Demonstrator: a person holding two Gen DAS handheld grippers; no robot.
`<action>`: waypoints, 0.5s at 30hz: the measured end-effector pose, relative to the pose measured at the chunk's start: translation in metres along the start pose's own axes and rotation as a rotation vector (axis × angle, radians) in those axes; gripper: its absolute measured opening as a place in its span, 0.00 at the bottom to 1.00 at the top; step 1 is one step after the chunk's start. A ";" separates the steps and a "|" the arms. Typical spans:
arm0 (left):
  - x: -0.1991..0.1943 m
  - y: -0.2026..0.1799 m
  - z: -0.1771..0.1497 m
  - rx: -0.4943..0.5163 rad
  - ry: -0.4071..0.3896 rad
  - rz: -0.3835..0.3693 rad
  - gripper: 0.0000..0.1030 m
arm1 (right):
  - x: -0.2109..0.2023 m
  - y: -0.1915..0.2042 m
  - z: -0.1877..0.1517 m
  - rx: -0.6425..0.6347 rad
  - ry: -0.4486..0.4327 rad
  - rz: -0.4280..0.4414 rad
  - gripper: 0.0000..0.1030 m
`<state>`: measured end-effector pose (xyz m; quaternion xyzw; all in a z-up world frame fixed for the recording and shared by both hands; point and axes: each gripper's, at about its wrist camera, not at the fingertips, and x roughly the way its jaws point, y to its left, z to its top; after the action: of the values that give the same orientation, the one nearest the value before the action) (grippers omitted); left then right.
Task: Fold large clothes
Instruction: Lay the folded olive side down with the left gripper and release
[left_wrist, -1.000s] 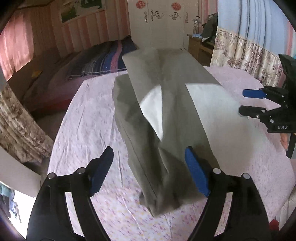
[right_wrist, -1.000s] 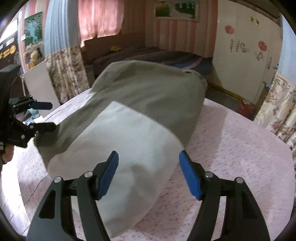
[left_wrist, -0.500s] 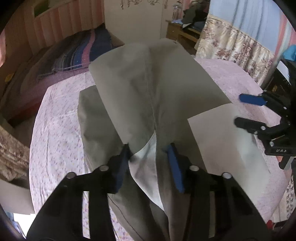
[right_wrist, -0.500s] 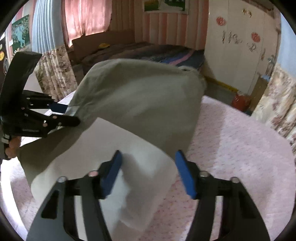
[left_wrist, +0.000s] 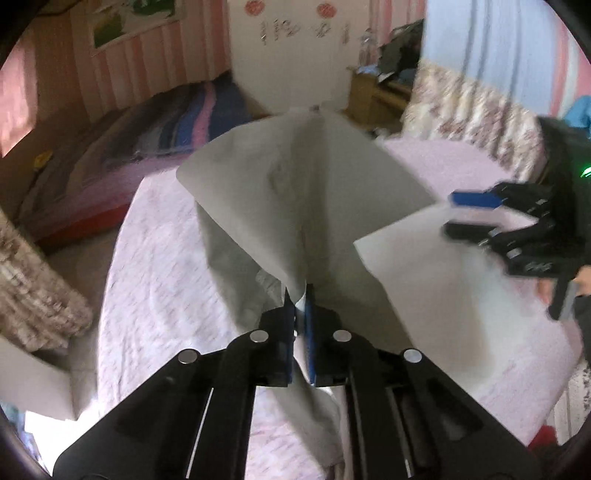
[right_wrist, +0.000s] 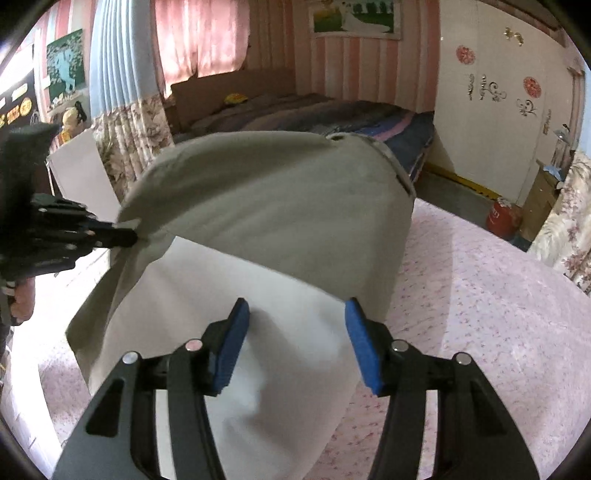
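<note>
A large grey-green garment (left_wrist: 295, 184) lies on a table with a pink floral cloth (left_wrist: 155, 266); it also shows in the right wrist view (right_wrist: 280, 214). My left gripper (left_wrist: 300, 295) is shut on a fold of the garment and holds it lifted off the table; in the right wrist view (right_wrist: 129, 236) it pinches the garment's left edge. A white sheet (right_wrist: 258, 295) lies under the lifted fold; it also shows in the left wrist view (left_wrist: 461, 295). My right gripper (right_wrist: 295, 332) is open and empty just above the sheet, and shows in the left wrist view (left_wrist: 469, 218) at the right.
A bed with a striped blanket (left_wrist: 147, 140) stands behind the table. A white wardrobe (right_wrist: 509, 92) and a red can (right_wrist: 502, 218) are at the back right. Floral curtains (left_wrist: 472, 107) hang along the wall. A white board (right_wrist: 81, 173) leans at the left.
My left gripper closed from wide open onto a fold of the garment and lifted it. My right gripper stayed open and shifted slightly over the white sheet.
</note>
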<state>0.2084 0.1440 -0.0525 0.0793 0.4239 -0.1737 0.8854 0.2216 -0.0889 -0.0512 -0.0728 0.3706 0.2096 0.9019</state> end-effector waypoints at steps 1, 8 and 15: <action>0.009 0.007 -0.004 -0.022 0.023 -0.007 0.06 | 0.006 0.002 -0.001 -0.008 0.008 -0.018 0.53; 0.061 0.013 -0.006 -0.032 0.057 0.010 0.11 | 0.034 -0.002 -0.008 -0.073 0.029 -0.101 0.64; 0.071 0.011 -0.006 -0.014 0.073 0.042 0.15 | 0.035 -0.010 -0.011 -0.018 0.016 -0.110 0.66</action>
<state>0.2491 0.1393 -0.1114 0.0885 0.4552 -0.1490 0.8734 0.2410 -0.0894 -0.0831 -0.1030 0.3713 0.1623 0.9084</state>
